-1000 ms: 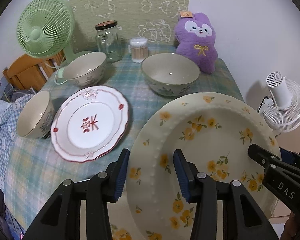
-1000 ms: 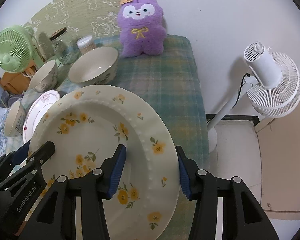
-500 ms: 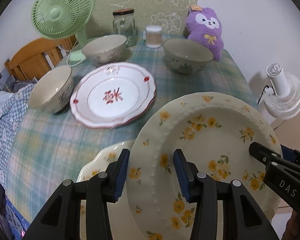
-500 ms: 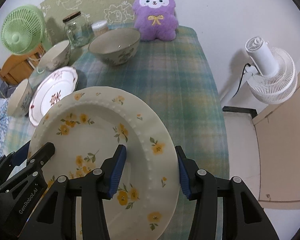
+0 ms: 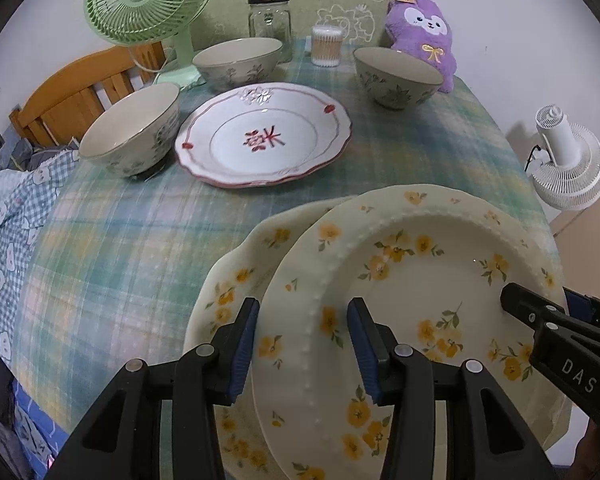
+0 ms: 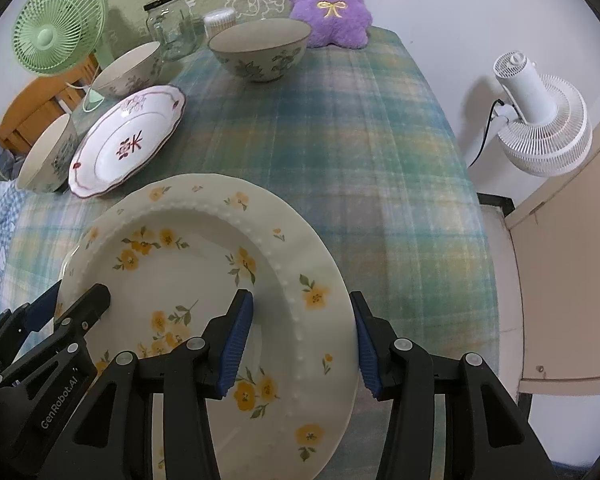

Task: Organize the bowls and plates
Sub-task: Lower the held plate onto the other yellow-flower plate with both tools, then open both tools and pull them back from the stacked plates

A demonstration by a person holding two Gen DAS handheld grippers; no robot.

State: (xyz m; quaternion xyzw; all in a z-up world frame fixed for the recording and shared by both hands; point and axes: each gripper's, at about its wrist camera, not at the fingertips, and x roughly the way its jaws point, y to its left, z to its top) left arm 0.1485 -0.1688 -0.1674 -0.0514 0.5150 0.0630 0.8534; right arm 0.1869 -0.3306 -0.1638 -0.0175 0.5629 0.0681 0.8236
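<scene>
Cream plate with yellow flowers and beaded rim, gripped at opposite edges between partly closed left gripper and right gripper, held just over matching plate on plaid tablecloth.

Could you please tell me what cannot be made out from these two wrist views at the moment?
- Second yellow-flowered plate: left wrist view shows only its left rim; the held yellow-flowered plate covers the rest, so contact between them is unclear.
- Held plate's near edge: cut off by the bottom frame edge and both tongs' arms.
- Jar contents: too small and distorted.
</scene>
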